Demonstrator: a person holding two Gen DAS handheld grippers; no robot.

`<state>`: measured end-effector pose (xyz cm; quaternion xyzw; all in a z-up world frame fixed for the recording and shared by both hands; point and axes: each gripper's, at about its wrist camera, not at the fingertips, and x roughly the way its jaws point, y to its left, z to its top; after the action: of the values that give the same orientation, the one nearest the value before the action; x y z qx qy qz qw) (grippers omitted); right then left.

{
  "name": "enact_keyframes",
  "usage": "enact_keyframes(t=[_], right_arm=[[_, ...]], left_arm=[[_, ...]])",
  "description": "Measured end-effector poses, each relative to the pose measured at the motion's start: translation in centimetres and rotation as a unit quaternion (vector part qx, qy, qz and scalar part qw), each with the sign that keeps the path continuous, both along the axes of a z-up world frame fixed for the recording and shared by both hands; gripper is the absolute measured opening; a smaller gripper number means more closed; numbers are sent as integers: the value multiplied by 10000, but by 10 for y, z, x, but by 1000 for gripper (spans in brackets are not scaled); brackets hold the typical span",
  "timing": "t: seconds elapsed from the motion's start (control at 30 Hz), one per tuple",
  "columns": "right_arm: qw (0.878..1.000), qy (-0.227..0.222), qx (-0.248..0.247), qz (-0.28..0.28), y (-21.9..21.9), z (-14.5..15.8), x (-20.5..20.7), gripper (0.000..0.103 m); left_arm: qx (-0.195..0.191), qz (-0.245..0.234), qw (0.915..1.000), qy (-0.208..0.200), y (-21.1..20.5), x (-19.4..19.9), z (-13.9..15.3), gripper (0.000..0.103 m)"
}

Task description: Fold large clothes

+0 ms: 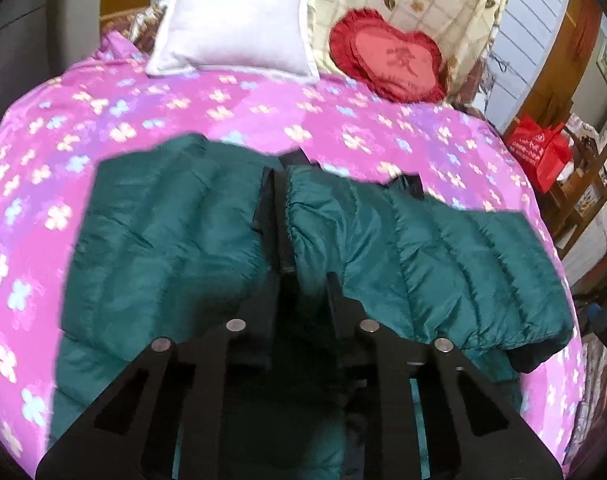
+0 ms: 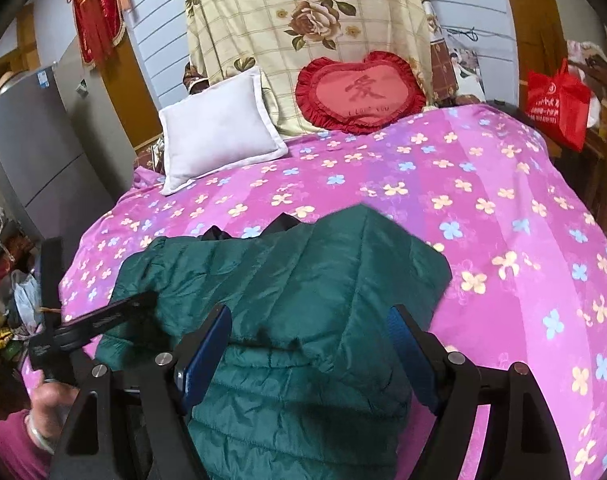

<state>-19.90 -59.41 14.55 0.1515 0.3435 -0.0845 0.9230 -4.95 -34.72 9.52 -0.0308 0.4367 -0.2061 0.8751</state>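
Note:
A dark green quilted jacket (image 1: pixel 163 236) lies on a pink flowered bed cover (image 1: pixel 263 120), its black zipper band running up the middle. My left gripper (image 1: pixel 301 284) hovers low over the jacket's middle with its black fingers a little apart and nothing visibly between them. In the right wrist view the jacket (image 2: pixel 295 280) has a sleeve folded across its body. My right gripper (image 2: pixel 307 328) is open, its blue-padded fingers (image 2: pixel 207 344) wide apart on either side of the jacket's lower part. The left gripper (image 2: pixel 103 320) shows at the jacket's left edge.
A white pillow (image 2: pixel 219 128) and a red heart cushion (image 2: pixel 359 92) lean at the head of the bed against a rose-print cloth (image 2: pixel 303 20). A red bag (image 2: pixel 559 104) sits on a wooden shelf at right. A grey fridge (image 2: pixel 31 140) stands at left.

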Motion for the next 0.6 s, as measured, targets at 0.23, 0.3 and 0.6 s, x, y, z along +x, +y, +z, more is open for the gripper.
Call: enact_keyframes(t=[0.23, 0.3, 0.6], right_arm=[[9996, 95, -258, -39, 10, -9, 42, 78], [9990, 297, -336, 17, 16, -22, 61, 78], [9918, 1039, -730, 172, 36, -103, 127, 82]], left_arm=[[-141, 435, 9986, -255, 72, 14, 19, 15], [-44, 508, 9984, -244, 81, 17, 13, 15], [-68, 376, 9993, -20, 93, 14, -11, 30]])
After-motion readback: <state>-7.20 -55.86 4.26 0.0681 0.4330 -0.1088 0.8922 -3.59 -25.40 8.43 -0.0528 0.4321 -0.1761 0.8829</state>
